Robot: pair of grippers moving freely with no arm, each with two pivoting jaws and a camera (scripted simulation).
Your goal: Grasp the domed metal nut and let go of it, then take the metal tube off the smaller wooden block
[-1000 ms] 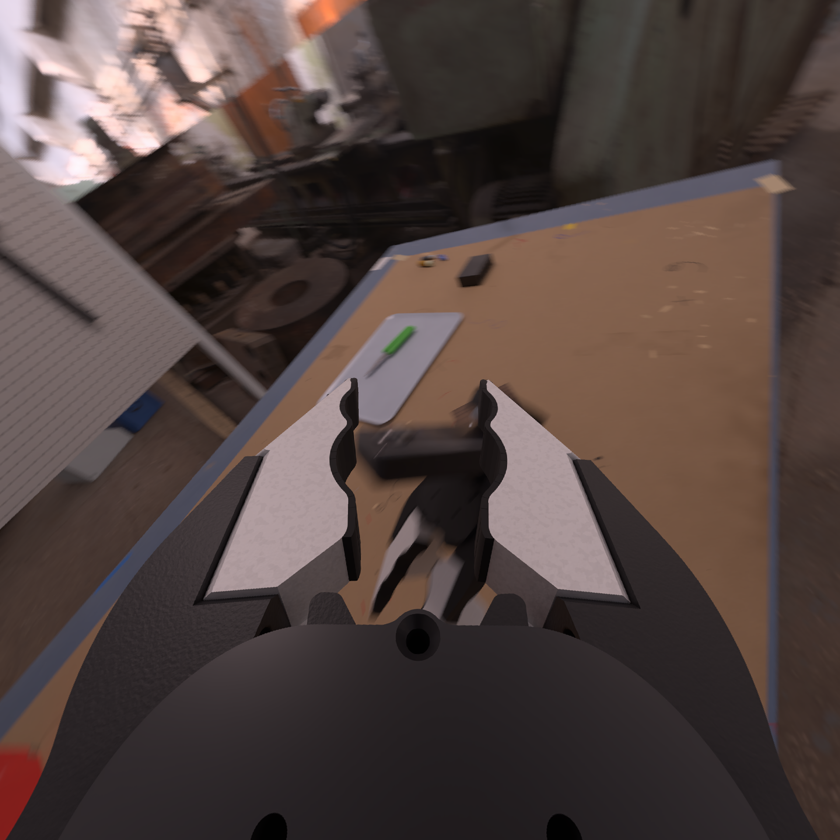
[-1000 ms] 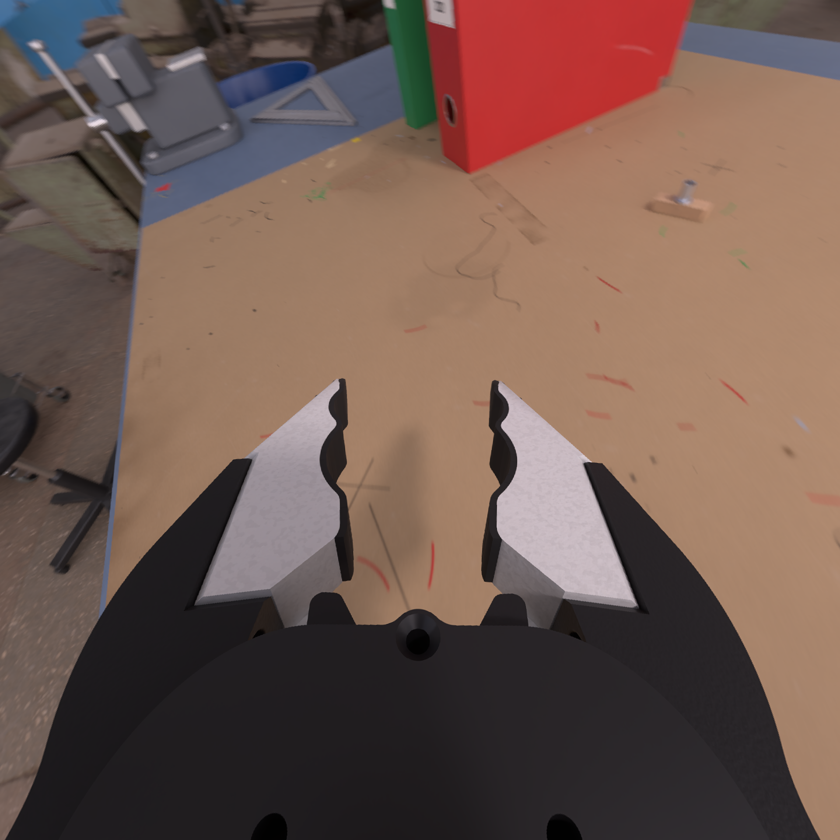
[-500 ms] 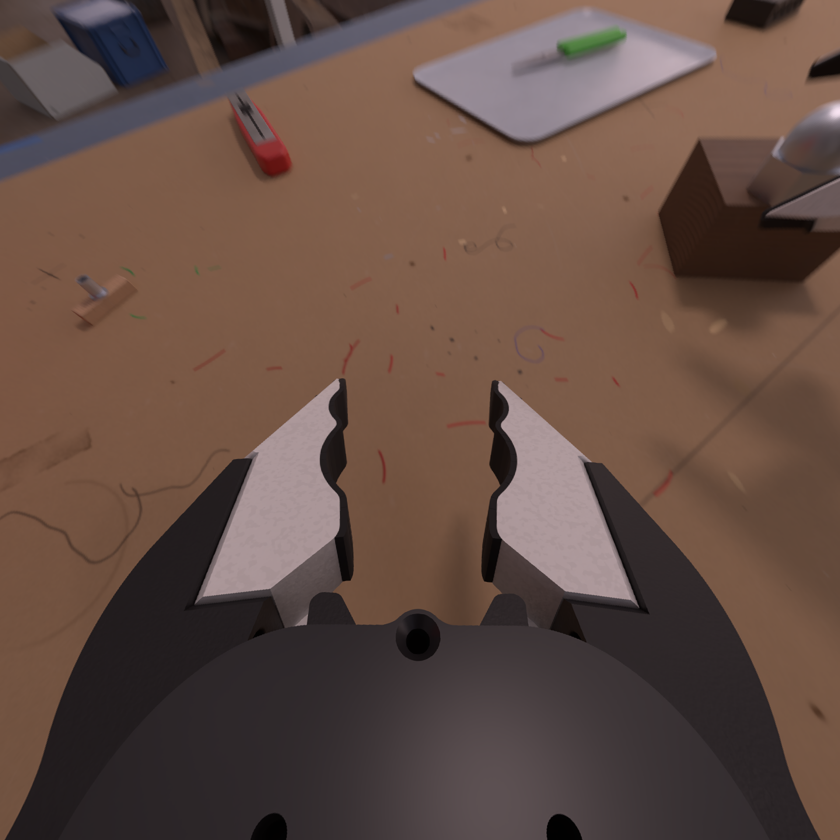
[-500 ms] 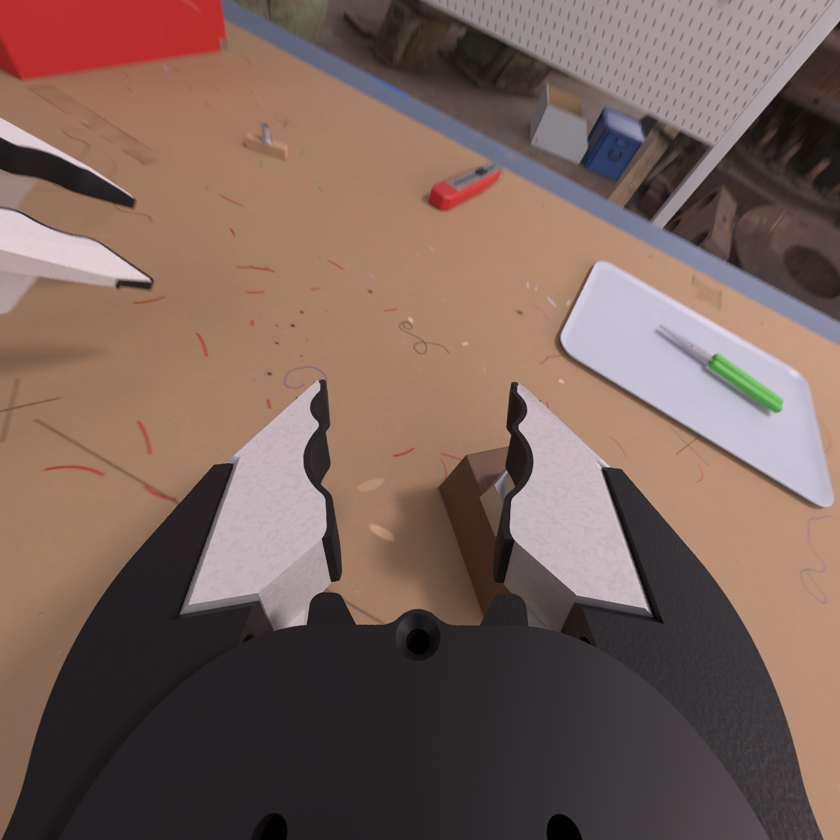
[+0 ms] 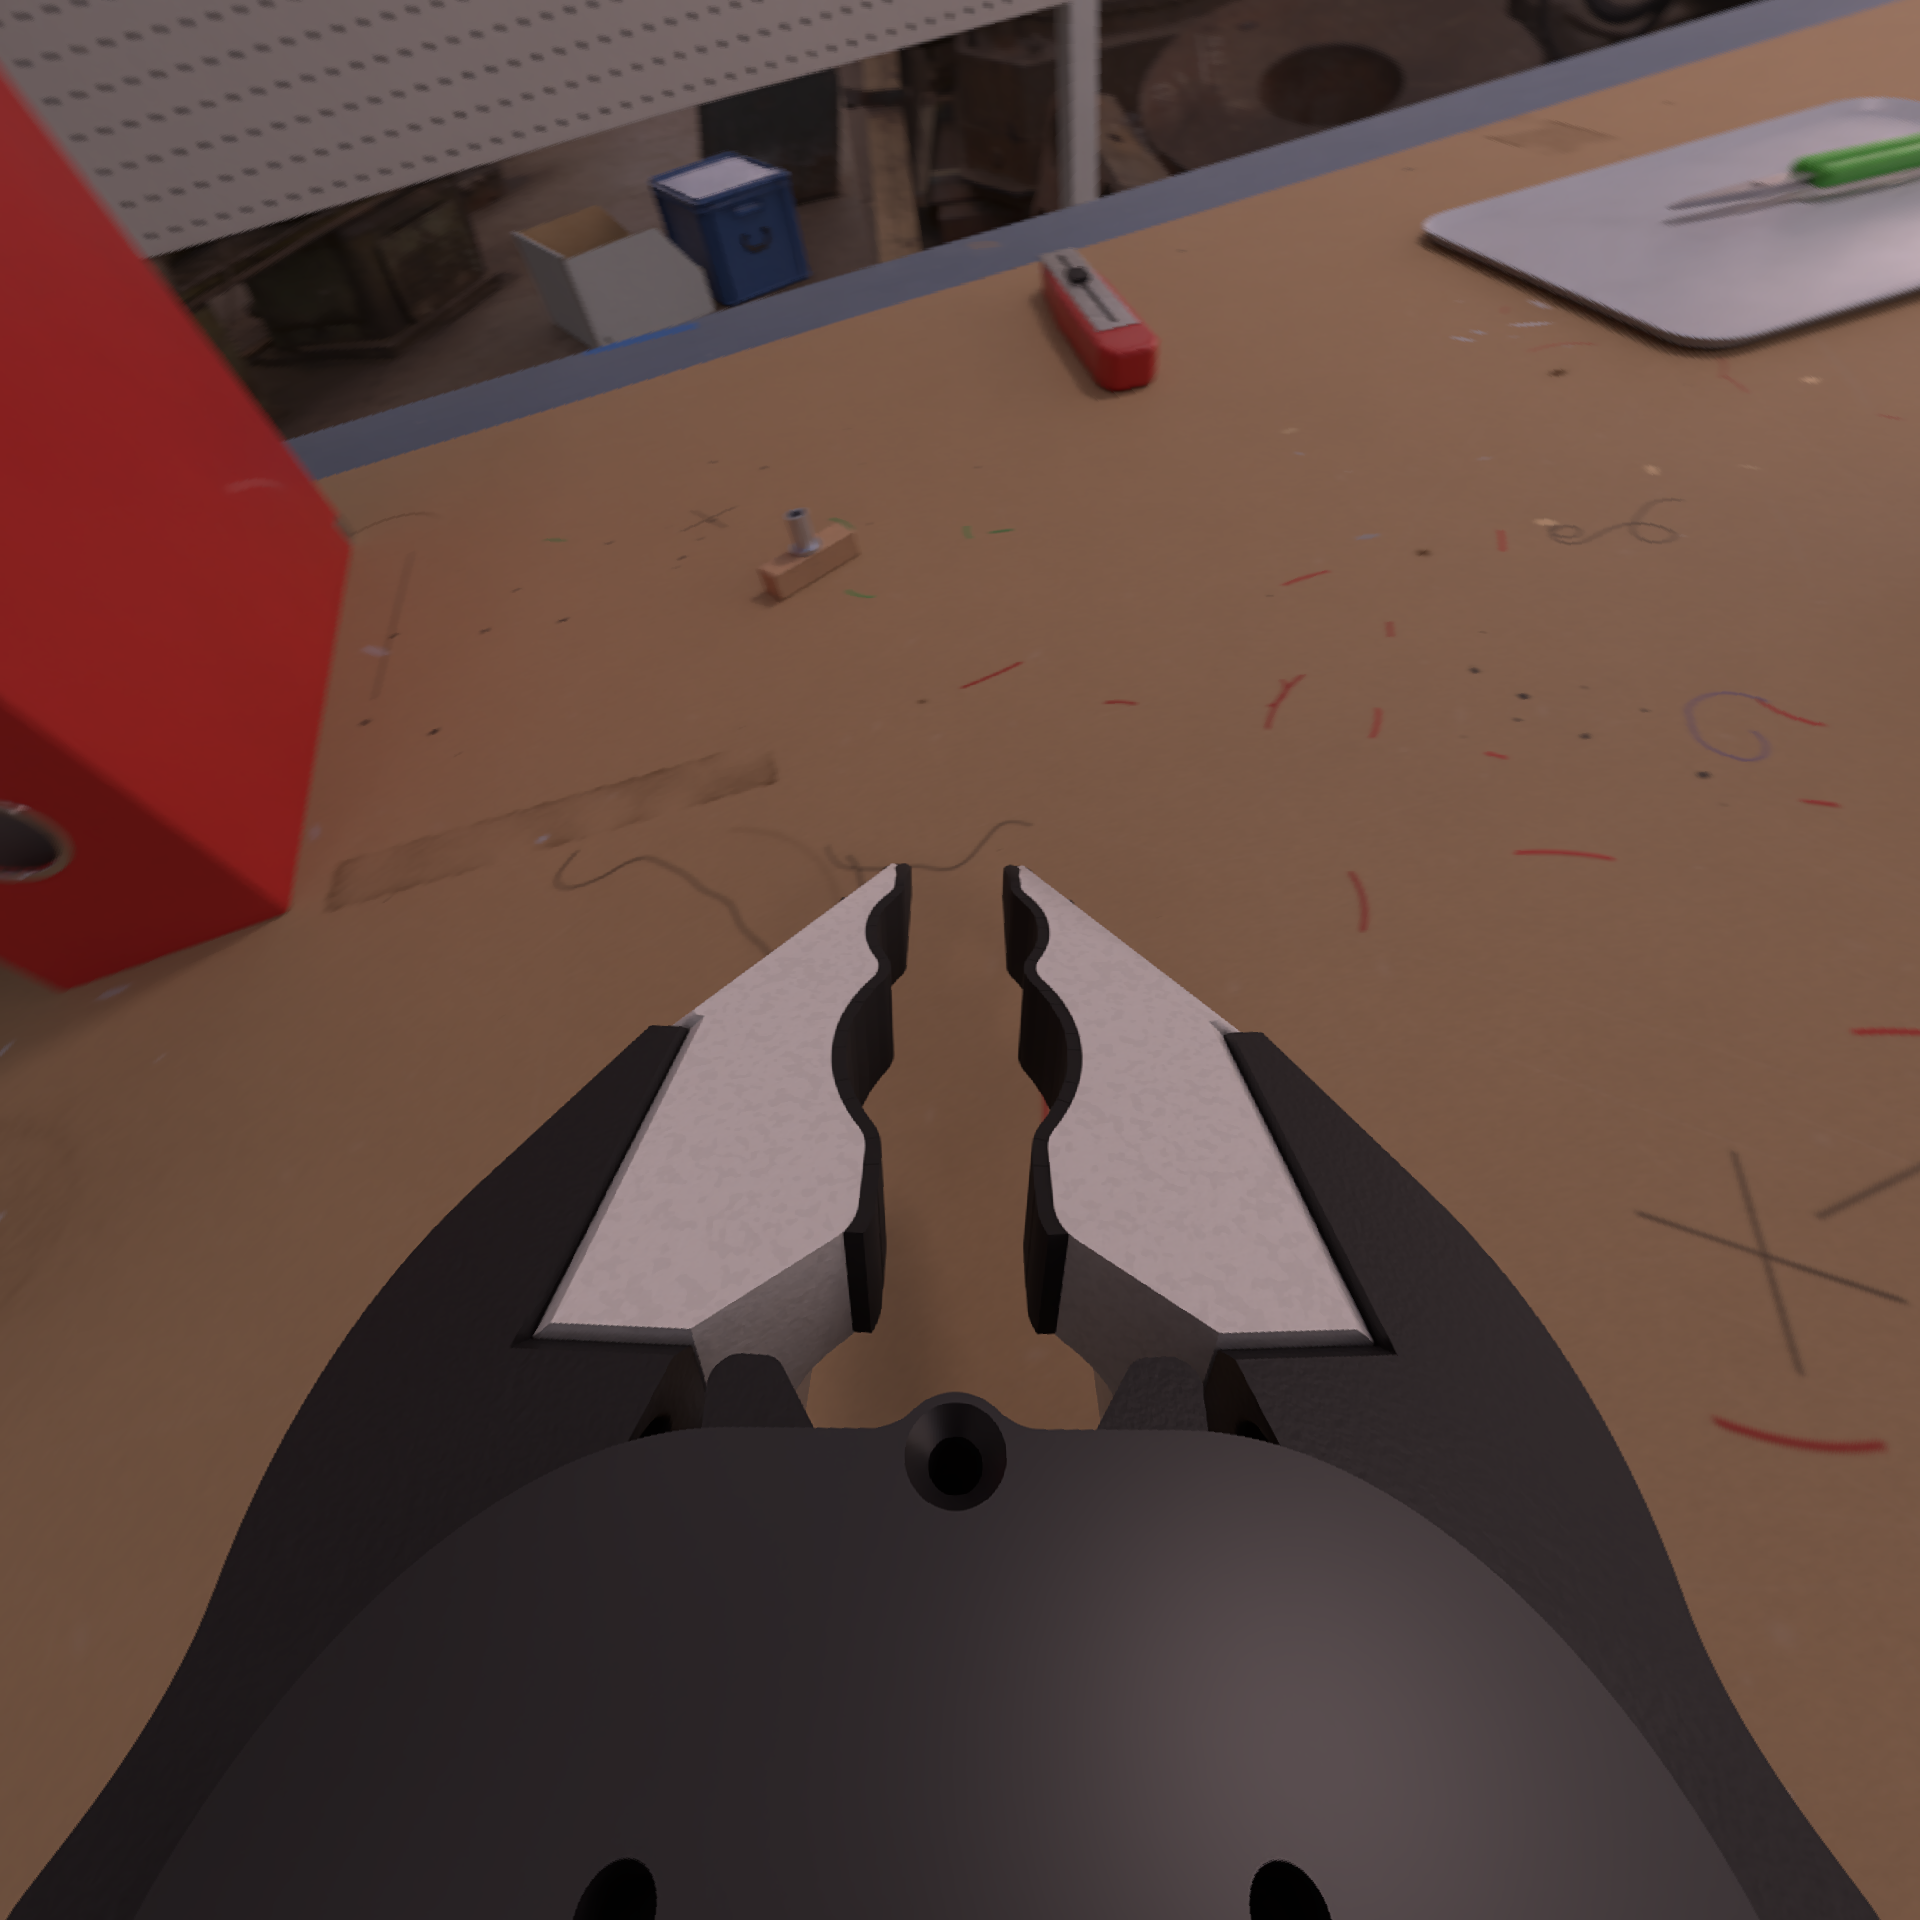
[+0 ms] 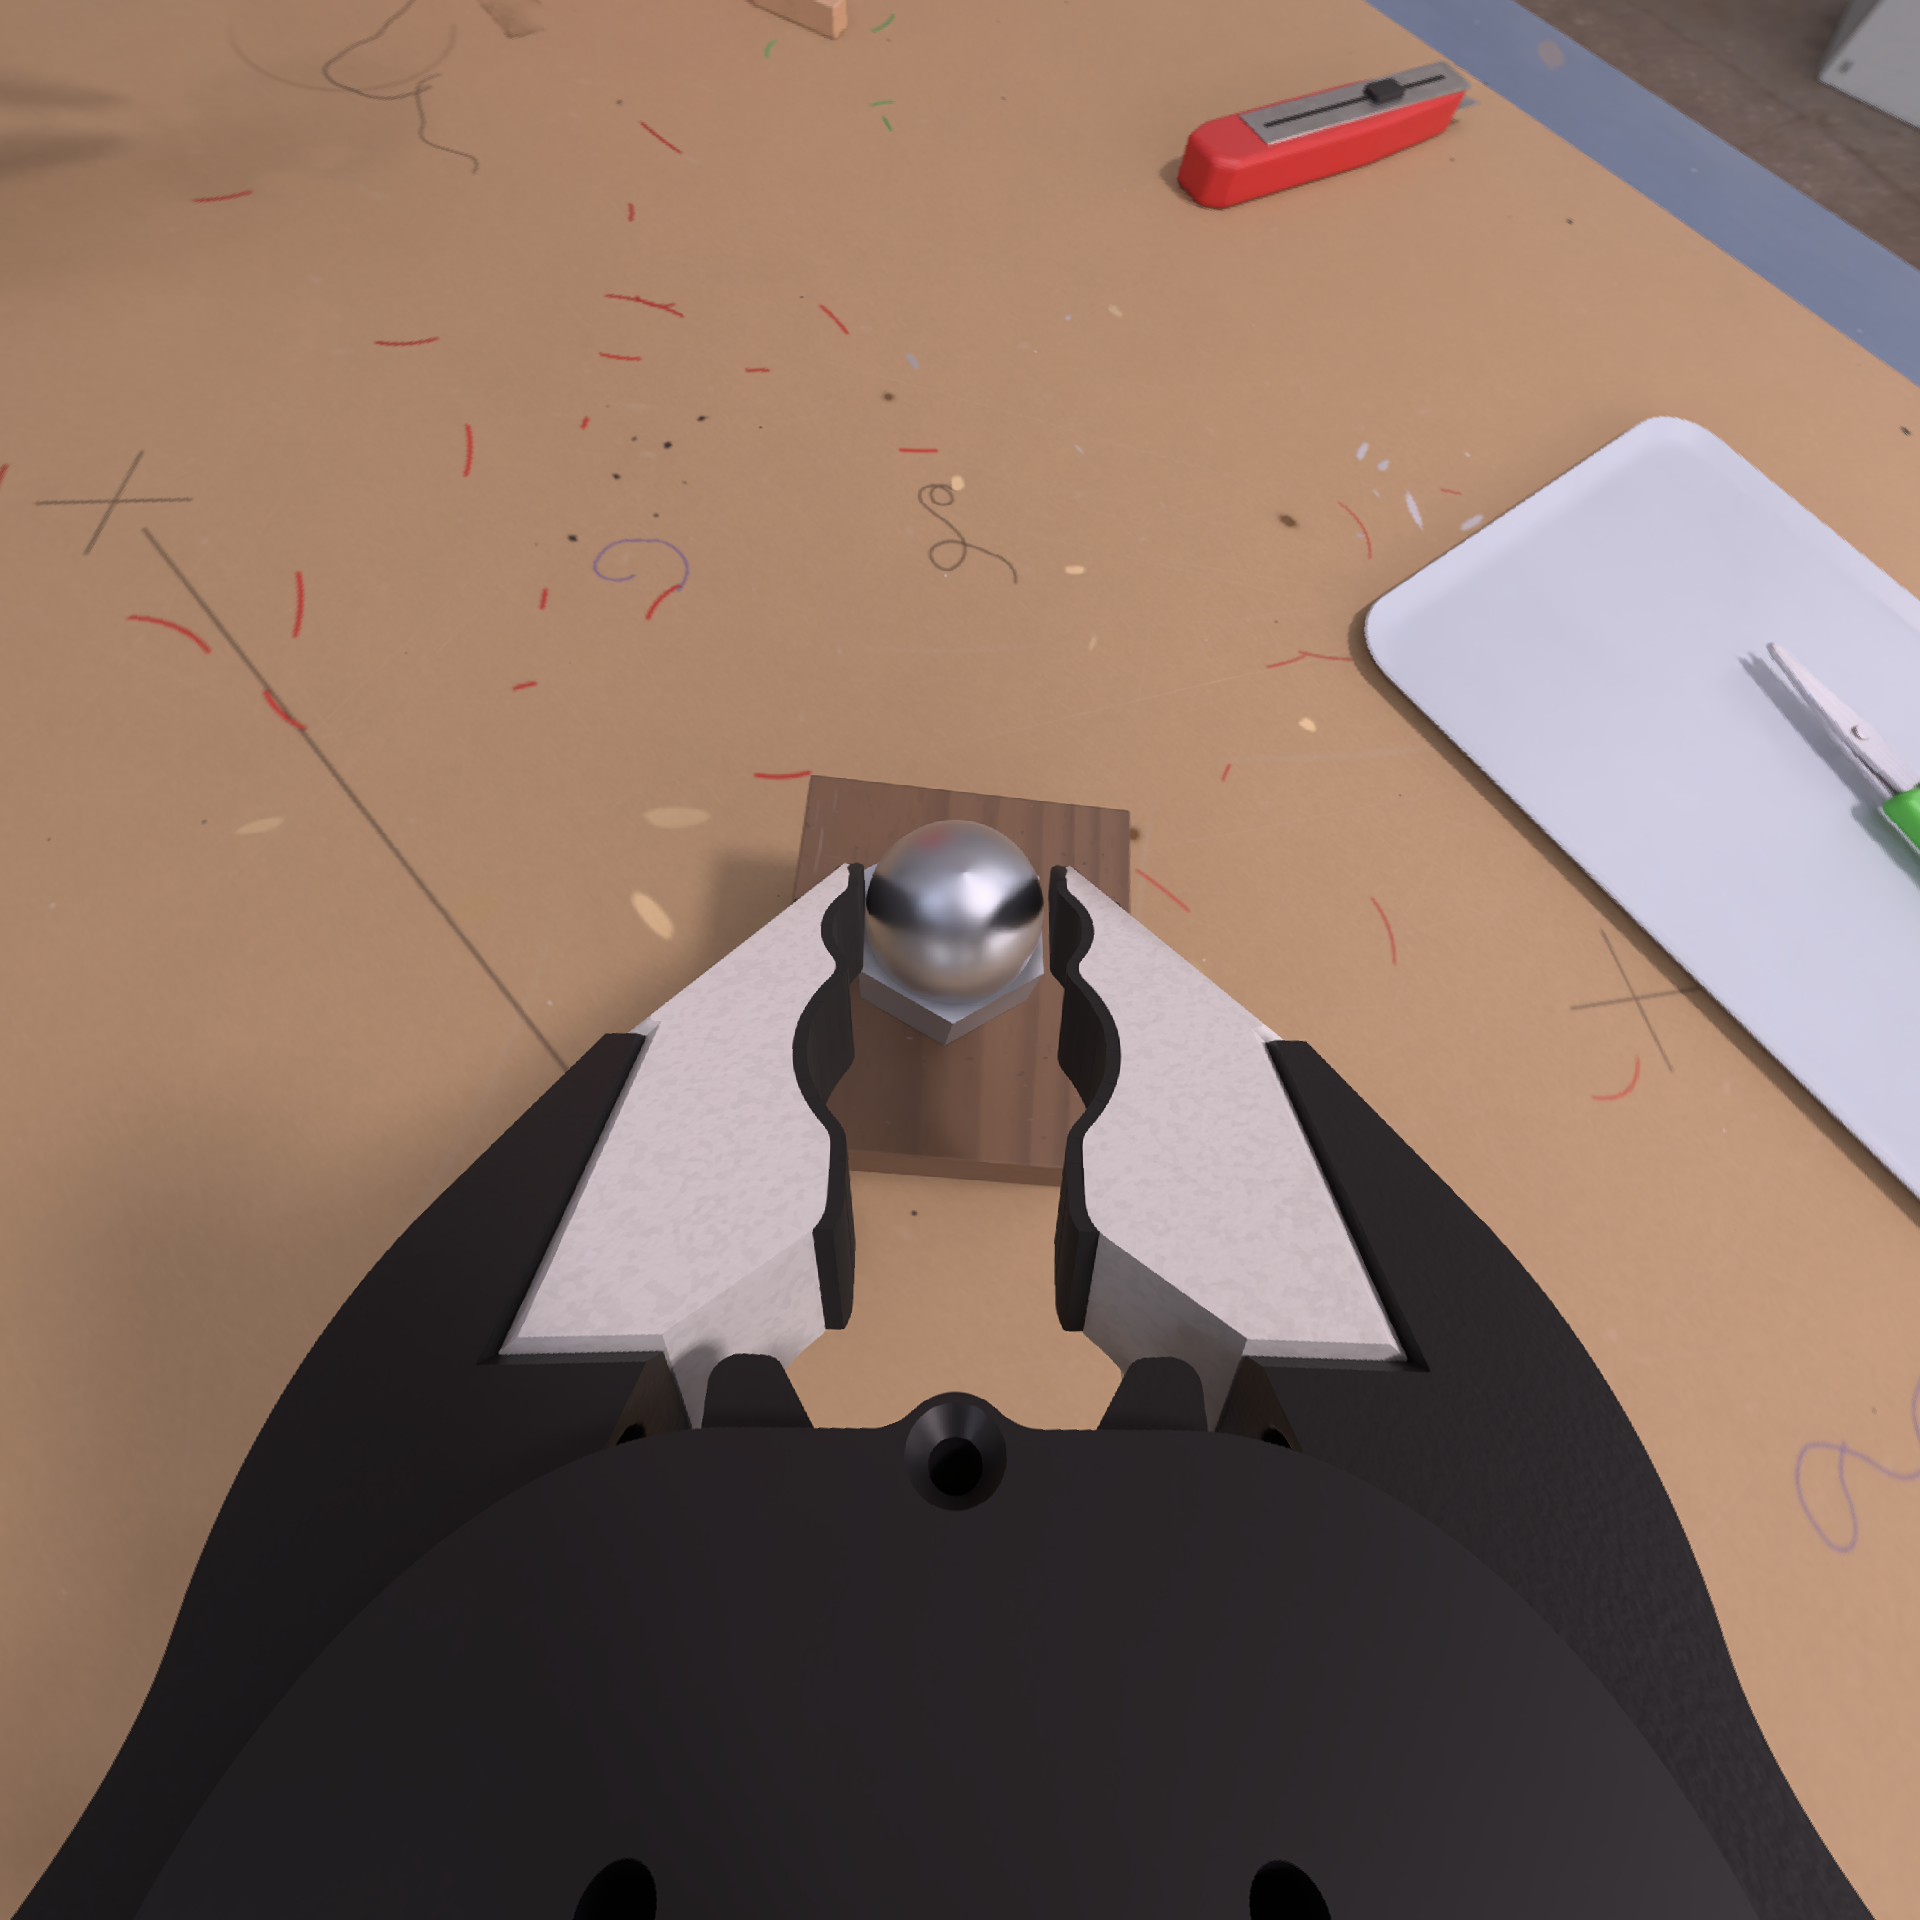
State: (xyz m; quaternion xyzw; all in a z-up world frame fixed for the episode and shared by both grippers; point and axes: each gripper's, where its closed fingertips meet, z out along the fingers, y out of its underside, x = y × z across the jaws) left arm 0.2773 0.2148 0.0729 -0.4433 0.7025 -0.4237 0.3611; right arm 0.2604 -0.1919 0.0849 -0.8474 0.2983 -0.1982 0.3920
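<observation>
In the right wrist view the shiny domed metal nut point(image 6: 954, 920) stands on a dark wooden block point(image 6: 966, 1101). My right gripper point(image 6: 954, 883) has its fingertips point(image 6: 1060, 904) against both sides of the nut and is shut on it. In the left wrist view the smaller light wooden block point(image 5: 810, 561) lies far ahead with a short metal tube point(image 5: 798, 528) upright on it. My left gripper point(image 5: 956, 883) is empty above the table, its jaws a narrow gap apart. A corner of the small block point(image 6: 808, 12) shows at the top edge of the right wrist view.
A red binder point(image 5: 156, 623) stands close on the left. A red utility knife point(image 5: 1096, 322) point(image 6: 1320, 130) lies near the table's far edge. A pale tray point(image 5: 1683, 239) point(image 6: 1621, 665) holds a green-handled tool point(image 5: 1860, 166) point(image 6: 1870, 758).
My right gripper moved over the dark block and closed on the domed nut. My left gripper swung to face the small block and tube, and its jaws narrowed.
</observation>
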